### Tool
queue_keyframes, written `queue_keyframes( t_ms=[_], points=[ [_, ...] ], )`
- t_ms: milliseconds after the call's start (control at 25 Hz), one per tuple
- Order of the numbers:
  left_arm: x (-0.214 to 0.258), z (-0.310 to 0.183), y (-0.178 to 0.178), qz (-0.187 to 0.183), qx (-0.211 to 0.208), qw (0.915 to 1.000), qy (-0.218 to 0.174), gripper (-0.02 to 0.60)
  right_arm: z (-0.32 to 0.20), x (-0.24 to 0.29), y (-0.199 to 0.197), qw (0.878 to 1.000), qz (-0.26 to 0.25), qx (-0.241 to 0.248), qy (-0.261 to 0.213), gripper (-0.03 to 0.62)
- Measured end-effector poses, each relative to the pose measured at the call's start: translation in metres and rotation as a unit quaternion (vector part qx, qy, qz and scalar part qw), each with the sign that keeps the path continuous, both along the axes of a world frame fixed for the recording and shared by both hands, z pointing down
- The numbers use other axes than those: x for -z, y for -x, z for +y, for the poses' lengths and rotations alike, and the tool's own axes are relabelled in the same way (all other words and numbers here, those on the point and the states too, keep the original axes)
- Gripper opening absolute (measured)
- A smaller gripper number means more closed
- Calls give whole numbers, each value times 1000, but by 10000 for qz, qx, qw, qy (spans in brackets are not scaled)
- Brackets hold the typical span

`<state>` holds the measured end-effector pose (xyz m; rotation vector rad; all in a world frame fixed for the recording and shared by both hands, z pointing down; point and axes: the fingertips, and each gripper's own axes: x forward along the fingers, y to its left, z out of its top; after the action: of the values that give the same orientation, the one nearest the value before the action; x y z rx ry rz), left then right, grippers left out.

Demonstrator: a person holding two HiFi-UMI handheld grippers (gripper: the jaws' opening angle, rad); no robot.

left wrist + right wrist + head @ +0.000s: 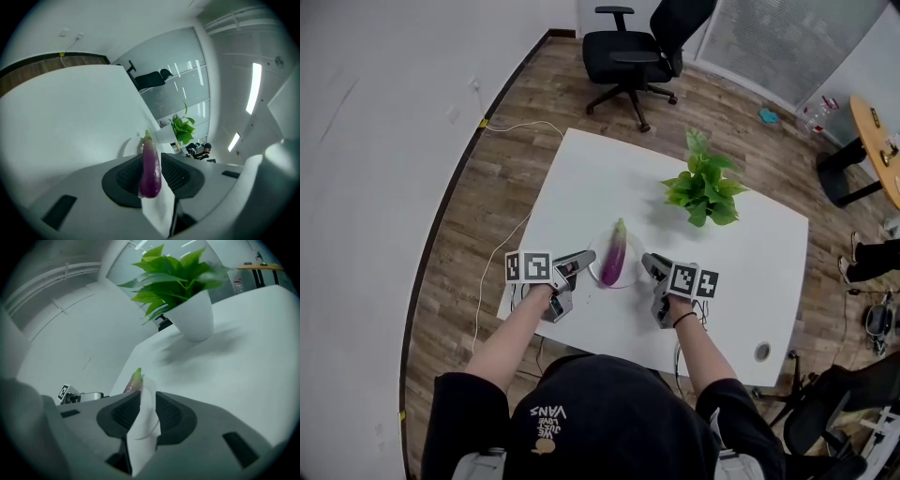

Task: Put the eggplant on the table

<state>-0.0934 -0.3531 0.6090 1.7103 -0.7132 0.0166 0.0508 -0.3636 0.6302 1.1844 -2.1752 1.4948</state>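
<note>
A purple eggplant (615,255) with a green stem lies on a small white plate (624,279) near the front edge of the white table (600,178). My left gripper (586,257) grips the plate's left rim and my right gripper (649,263) its right rim. In the left gripper view the plate rim (159,211) fills the gap between the dark pads (126,180), with the eggplant (151,166) lying along it. Seen from the right gripper view, the rim (143,427) sits tight between the pads (171,416), and the eggplant's stem end (133,379) peeks out behind it.
A potted green plant (703,186) in a white pot stands on the table beyond the plate, toward the right. A black office chair (633,47) is behind the table. A white cable (502,127) runs over the wooden floor on the left. A grommet hole (761,352) is at the table's near right corner.
</note>
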Motion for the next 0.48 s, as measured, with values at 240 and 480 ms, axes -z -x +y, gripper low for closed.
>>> queue_keyframes(
  t_ms=[240, 480],
  points=[
    [39, 6, -4, -304, 95, 9919, -1232, 92, 9, 39, 7, 9949, 219, 319, -932, 98],
    [66, 20, -10, -529, 82, 9791, -1961, 66, 26, 68, 13, 9868, 287, 466, -1525, 72]
  ],
)
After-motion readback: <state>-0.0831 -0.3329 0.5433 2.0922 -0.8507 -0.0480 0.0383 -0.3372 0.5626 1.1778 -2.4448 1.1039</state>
